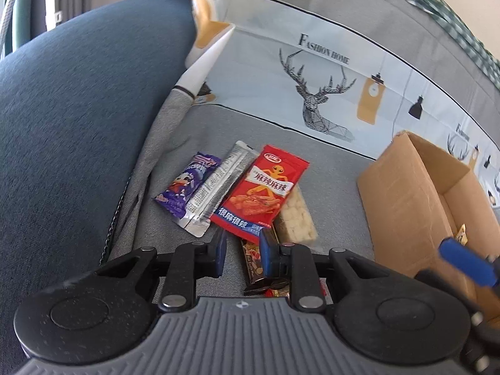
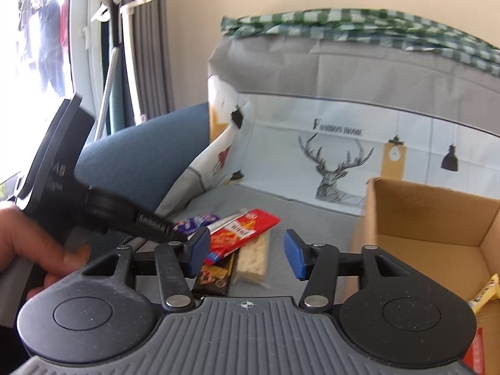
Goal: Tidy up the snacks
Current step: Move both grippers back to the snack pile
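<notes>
Several snacks lie in a pile on the grey sofa seat [image 1: 268, 137]: a purple packet [image 1: 184, 187], a silver sachet [image 1: 215, 190], a red spicy-strip packet [image 1: 265, 193], a pale rice-crisp bar [image 1: 297, 218] and a dark chocolate bar [image 1: 253, 265]. My left gripper [image 1: 243, 247] hovers low over the red packet's near corner and the dark bar, its jaws only narrowly apart, with fabric showing between them. My right gripper [image 2: 247, 254] stands open with nothing in it, short of the rice-crisp bar [image 2: 253, 259]. The red packet [image 2: 240, 234] lies just beyond its left pad.
An open cardboard box [image 1: 406, 187] [image 2: 425, 212] stands right of the pile with a yellow-wrapped snack [image 2: 484, 293] inside. A blue cushion [image 1: 78, 125] crowds the left. The deer-print sofa back [image 1: 318, 106] rises behind. A hand [image 2: 31, 250] holds the left gripper's body.
</notes>
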`<state>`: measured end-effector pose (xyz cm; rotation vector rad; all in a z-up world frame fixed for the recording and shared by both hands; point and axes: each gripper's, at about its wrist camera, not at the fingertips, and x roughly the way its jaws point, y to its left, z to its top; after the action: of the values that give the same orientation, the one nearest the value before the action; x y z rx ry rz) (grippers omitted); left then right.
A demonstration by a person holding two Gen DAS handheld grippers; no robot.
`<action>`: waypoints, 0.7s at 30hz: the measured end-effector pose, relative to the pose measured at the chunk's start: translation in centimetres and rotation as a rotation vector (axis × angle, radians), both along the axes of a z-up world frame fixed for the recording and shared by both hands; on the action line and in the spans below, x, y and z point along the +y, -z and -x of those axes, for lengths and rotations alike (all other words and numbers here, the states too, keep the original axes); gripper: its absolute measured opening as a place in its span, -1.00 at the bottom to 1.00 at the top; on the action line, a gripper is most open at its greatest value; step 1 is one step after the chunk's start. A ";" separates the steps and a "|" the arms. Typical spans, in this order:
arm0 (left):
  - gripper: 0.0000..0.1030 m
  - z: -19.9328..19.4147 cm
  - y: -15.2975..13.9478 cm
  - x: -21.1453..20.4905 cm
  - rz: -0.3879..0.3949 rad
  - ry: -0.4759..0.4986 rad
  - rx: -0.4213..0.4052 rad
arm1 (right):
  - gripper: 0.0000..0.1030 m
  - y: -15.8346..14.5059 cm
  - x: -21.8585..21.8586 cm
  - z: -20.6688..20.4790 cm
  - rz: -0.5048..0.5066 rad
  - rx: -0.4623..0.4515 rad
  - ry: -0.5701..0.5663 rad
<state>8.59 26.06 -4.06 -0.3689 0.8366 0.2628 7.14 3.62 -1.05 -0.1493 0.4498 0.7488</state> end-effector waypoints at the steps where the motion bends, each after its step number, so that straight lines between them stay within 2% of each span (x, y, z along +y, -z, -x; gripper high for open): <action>1: -0.52 0.0 0.1 0.2 0.013 -0.008 0.006 | 0.02 0.3 0.5 0.0 0.013 0.008 -0.009; 4: -0.52 0.0 0.4 0.7 0.040 -0.025 0.022 | 0.03 1.7 1.9 -0.4 0.058 0.055 -0.022; 6: -0.51 0.0 0.5 0.8 0.042 -0.031 0.031 | 0.12 2.7 2.8 -0.8 0.084 0.085 -0.024; 8: -0.49 0.0 0.7 0.8 0.046 -0.031 0.039 | 0.29 3.8 3.6 -1.1 0.115 0.115 -0.026; 11: -0.32 0.0 0.8 0.8 0.039 -0.028 0.051 | 0.44 5.1 4.5 -1.6 0.147 0.141 -0.016; 14: -0.30 0.0 0.9 0.7 0.035 -0.027 0.055 | 0.61 5.9 5.1 -2.5 0.137 0.182 0.009; 21: -0.26 0.1 0.9 0.9 0.038 -0.033 0.060 | 0.64 8.6 6.5 -4.9 0.150 0.314 0.061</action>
<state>8.50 26.93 -5.00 -0.4125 0.8957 0.2903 12.08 10.13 -9.63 -0.1578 0.8066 0.6807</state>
